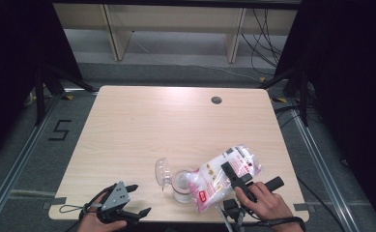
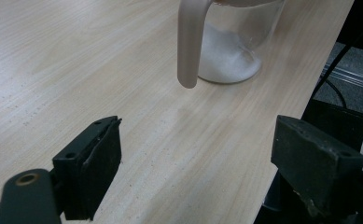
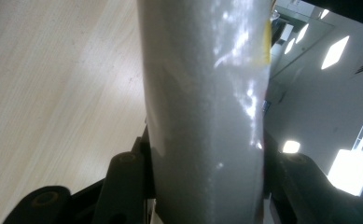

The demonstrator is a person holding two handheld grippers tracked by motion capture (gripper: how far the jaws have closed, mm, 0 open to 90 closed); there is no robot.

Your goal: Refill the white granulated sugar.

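You work at a light wooden table point(image 1: 176, 125) with a round cable hole point(image 1: 216, 100) near its far edge. Behind it stands a pale shelf point(image 1: 176, 24). The grey floor point(image 1: 21, 145) has metal rails point(image 1: 11, 169), a black "5" mark point(image 1: 60, 130) and cables point(image 1: 265, 34). Black curtains point(image 1: 11, 58) hang on both sides.

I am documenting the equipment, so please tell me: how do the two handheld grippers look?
The left gripper is black, with a grey three-cornered plate on top that has small holes. Its two jaws end in blocky black pads. The right gripper is black too, with a rounded black handle. Thin black cables trail from both.
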